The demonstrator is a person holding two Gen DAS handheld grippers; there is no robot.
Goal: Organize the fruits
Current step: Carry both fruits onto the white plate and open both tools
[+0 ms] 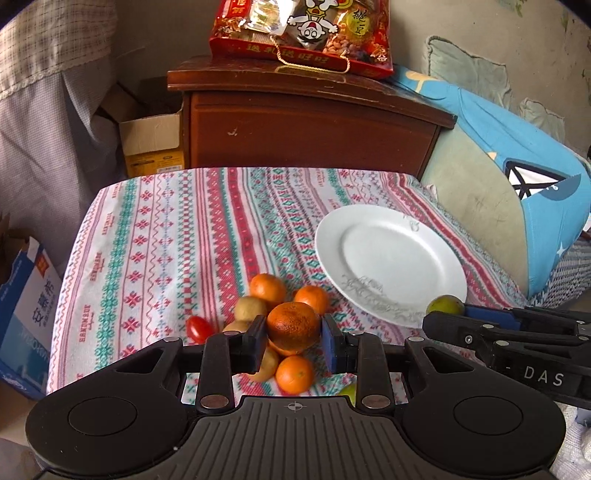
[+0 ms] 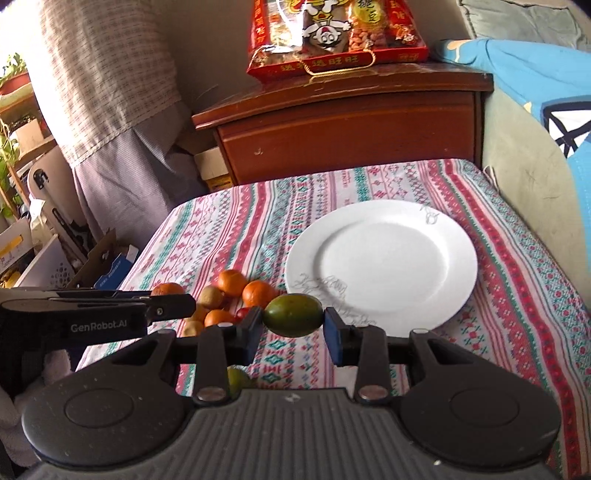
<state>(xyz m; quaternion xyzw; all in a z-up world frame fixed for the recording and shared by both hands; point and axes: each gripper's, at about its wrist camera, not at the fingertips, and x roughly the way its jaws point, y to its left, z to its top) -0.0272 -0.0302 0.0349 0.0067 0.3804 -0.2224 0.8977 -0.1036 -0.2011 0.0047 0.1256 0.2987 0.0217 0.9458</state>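
My left gripper [image 1: 294, 334] is shut on a dark orange [image 1: 293, 325], held above a pile of oranges [image 1: 294, 373], yellow-brown fruits [image 1: 250, 308] and a red cherry tomato [image 1: 197, 328] on the patterned tablecloth. My right gripper [image 2: 293, 329] is shut on a green fruit [image 2: 293, 315], just in front of the near rim of the empty white plate [image 2: 384, 264]. The plate also shows in the left wrist view [image 1: 388, 260], right of the pile. The right gripper and its green fruit [image 1: 445, 305] show at the right there. The left gripper [image 2: 162, 308] shows at the left in the right wrist view.
A dark wooden cabinet [image 1: 306, 122] stands behind the table with a red snack bag [image 1: 303, 33] on top. A blue cushion [image 1: 517, 155] lies to the right. Cardboard boxes [image 1: 153, 144] stand to the left. Another green fruit [image 2: 236, 380] lies under the right gripper.
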